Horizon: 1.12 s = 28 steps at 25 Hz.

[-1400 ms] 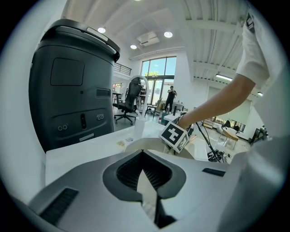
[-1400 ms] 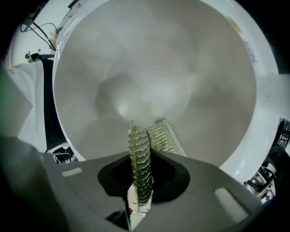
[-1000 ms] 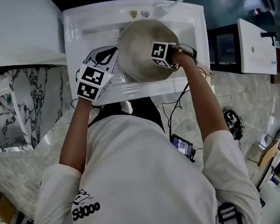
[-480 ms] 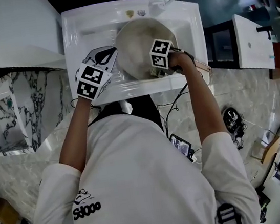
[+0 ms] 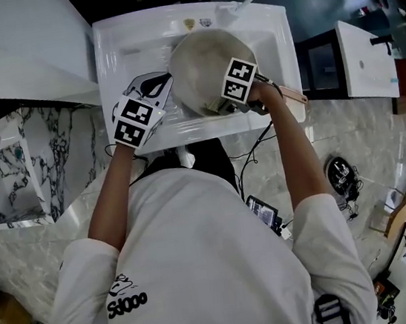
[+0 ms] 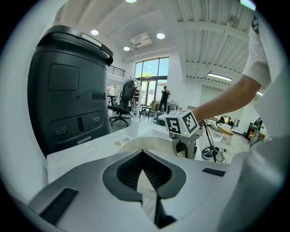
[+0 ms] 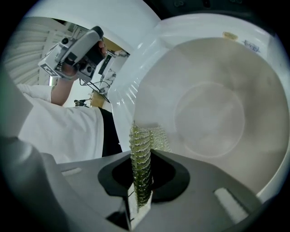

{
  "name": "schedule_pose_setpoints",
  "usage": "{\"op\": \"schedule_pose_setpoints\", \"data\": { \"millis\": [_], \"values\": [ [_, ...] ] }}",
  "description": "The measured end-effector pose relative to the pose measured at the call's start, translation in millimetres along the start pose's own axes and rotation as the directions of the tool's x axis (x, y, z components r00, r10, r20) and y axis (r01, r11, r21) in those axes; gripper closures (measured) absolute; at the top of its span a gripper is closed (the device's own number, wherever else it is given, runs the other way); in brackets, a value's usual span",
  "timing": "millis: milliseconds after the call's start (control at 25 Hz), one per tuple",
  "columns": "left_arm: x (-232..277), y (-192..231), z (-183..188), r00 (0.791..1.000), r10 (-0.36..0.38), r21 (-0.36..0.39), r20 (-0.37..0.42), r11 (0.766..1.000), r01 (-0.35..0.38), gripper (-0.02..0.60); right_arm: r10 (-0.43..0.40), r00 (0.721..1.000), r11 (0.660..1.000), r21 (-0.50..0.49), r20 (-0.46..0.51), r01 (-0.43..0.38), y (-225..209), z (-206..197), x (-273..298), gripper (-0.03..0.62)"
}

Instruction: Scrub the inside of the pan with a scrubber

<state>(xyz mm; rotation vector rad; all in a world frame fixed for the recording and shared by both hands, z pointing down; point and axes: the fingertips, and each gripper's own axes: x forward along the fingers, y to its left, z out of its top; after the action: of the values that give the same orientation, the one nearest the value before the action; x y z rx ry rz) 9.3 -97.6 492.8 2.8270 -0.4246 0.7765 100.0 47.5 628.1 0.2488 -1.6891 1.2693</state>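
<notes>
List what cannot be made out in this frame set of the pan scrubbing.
- Scrubber touching the pan: in the head view the right hand-held gripper covers it; the right gripper view shows it edge-on, so contact is unclear.
- Sink floor: in the head view the pan covers it.
- Stickers on the sink's far rim: print too small in every view.
- Left hand-held gripper tips: in the head view its own cube hides them.

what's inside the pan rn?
Only the scrubber, clamped in the right gripper's jaws, against the pan's near inner wall. The rest of the inside shows bare, with a faint ring on the bottom. The wall patch under the scrubber is covered.
</notes>
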Motion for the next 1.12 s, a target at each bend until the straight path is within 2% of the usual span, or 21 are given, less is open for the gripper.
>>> {"op": "schedule_pose_setpoints", "data": {
  "millis": [80,160,240,320,400,480,600,680,840,1040,1120],
  "values": [
    [-0.4,-0.4,0.6,1.000,-0.003,0.014,-0.004,1.000,0.003,0.581,-0.054,0.994,0.998,-0.011,0.090,0.056,-3.4,7.2,-4.6,0.525],
    [-0.7,-0.5,1.5,1.000,-0.006,0.019,-0.003,1.000,0.006,0.581,-0.127,0.974,0.992,0.003,0.189,0.129,-9.0,12.2,-10.6,0.525],
    [-0.6,-1.1,3.2,1.000,-0.010,0.024,0.002,1.000,0.010,0.581,-0.197,0.938,0.980,0.035,0.286,0.195,-12.5,15.8,-17.2,0.525],
    [0.0,-3.2,7.2,1.000,-0.016,0.037,0.009,0.999,0.015,0.581,-0.279,0.891,0.960,0.071,0.358,0.272,-15.9,16.6,-26.2,0.523],
    [0.8,-5.9,11.5,1.000,-0.020,0.054,0.016,0.998,0.019,0.581,-0.376,0.829,0.925,0.112,0.413,0.364,-19.7,16.7,-39.0,0.523],
    [1.8,-8.4,14.5,0.999,-0.025,0.074,0.019,0.997,0.024,0.581,-0.451,0.751,0.888,0.158,0.482,0.432,-18.7,20.6,-54.2,0.523],
    [4.3,-10.7,20.7,0.999,-0.032,0.100,0.023,0.995,0.029,0.581,-0.515,0.630,0.843,0.213,0.581,0.493,-8.2,30.3,-77.6,0.523],
    [6.0,-11.2,28.5,0.999,-0.035,0.110,0.036,0.993,0.031,0.581,-0.558,0.560,0.802,0.224,0.612,0.554,-0.1,34.8,-93.2,0.523],
    [5.3,-11.9,46.5,0.997,-0.035,0.146,0.066,0.989,0.025,0.581,-0.594,0.441,0.747,0.258,0.673,0.613,20.3,40.8,-124.9,0.523],
    [-1.8,-11.8,79.1,0.991,-0.033,0.169,0.129,0.986,0.011,0.581,-0.616,0.318,0.690,0.299,0.721,0.659,44.0,39.3,-161.5,0.523],
    [-6.0,-13.2,94.1,0.986,-0.039,0.174,0.162,0.985,0.011,0.581,-0.625,0.249,0.666,0.340,0.740,0.664,52.7,37.0,-179.3,0.523]
  ]
}}
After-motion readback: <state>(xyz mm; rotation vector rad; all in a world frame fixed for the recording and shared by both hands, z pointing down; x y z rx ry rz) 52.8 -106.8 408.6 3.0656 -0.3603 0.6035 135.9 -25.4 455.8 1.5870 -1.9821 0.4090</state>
